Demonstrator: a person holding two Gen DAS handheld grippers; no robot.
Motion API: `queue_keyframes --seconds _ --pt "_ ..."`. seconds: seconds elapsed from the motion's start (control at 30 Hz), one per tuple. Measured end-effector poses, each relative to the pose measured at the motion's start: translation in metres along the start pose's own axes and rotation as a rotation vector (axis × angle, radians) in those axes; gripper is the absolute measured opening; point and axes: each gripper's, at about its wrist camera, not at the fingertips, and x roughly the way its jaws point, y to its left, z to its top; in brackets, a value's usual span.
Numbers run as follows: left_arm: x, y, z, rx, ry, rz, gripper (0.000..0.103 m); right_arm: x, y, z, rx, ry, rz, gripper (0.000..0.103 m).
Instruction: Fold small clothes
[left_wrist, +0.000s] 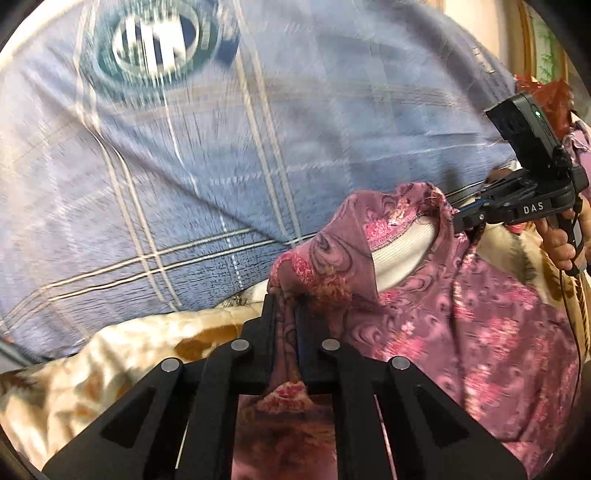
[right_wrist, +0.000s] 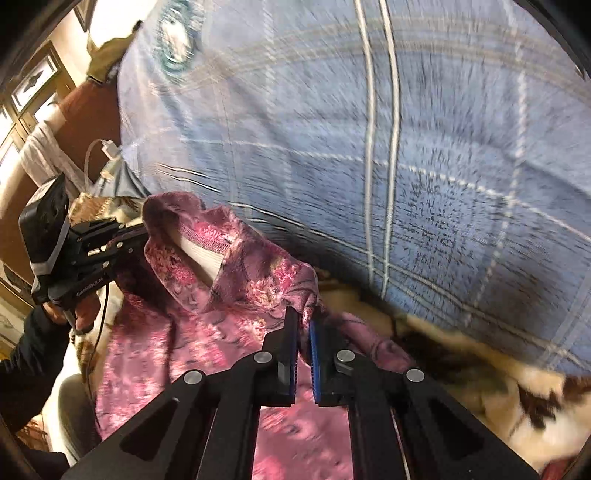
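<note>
Blue plaid bedsheet (left_wrist: 221, 155), cream floral blanket (left_wrist: 110, 350)

Soft pink patterned cloth garment (left_wrist: 461, 325), matt black tongs (left_wrist: 286, 306) perhaps plastic, woven blue checked sheet (left_wrist: 221, 166)

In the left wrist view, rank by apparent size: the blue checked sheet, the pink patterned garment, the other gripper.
1. Blue checked sheet
2. Pink patterned garment
3. Other gripper, though it sits farther from the camera.

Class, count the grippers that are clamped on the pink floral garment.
2: the left gripper pinches one shoulder of the pink floral garment, the right gripper the other.
</note>
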Motion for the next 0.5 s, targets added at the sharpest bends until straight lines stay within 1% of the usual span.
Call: queue_keyframes --seconds 0.03,0.1,0.13,0.17,0.2,0.23,0.3,0.33,0.37,0.47,0.5 --pt "-0.016 -0.010 -0.009 0.010 -0.012 0.013 0.006 -0.010 0.007 -0.003 -0.006 -0.011 -0.003 0.005" --pt "-0.043 -0.018 -0.014 0.011 -0.036 0.029 0.006 -0.034 0.023 -0.014 -0.018 -0.033 -0.008 0.005" --pt "-0.046 -0.034 -0.014 0.008 -0.039 0.028 0.006 -0.047 0.032 -0.020 -0.022 -0.045 -0.009 0.005" --pt "-0.057 -0.043 -0.010 0.008 -0.044 0.035 0.006 -0.058 0.041 -0.028 -0.028 -0.052 -0.012 0.005" --pt "-0.066 -0.057 -0.013 0.006 -0.048 0.037 0.006 -0.062 0.053 -0.038 -0.037 -0.055 -0.014 0.005" --pt "-0.069 -0.075 -0.024 0.004 -0.047 0.031 0.006 -0.068 0.062 -0.047 -0.046 -0.058 -0.016 0.005" --pt "-0.096 -0.094 -0.036 0.011 -0.059 0.030 0.006 -0.082 0.081 -0.065 -0.063 -0.062 -0.031 0.005" --pt "-0.097 -0.101 -0.037 0.013 -0.068 0.031 0.006 -0.091 0.084 -0.071 -0.065 -0.066 -0.031 0.005" --pt "-0.110 -0.105 -0.043 0.009 -0.077 0.031 0.006 -0.100 0.089 -0.080 -0.065 -0.074 -0.029 0.005" --pt "-0.132 -0.118 -0.062 -0.023 -0.084 0.001 0.006 -0.124 0.109 -0.114 -0.080 -0.095 -0.035 0.005" --pt "-0.140 -0.123 -0.069 -0.030 -0.092 -0.012 0.006 -0.126 0.117 -0.122 -0.082 -0.099 -0.036 0.004"
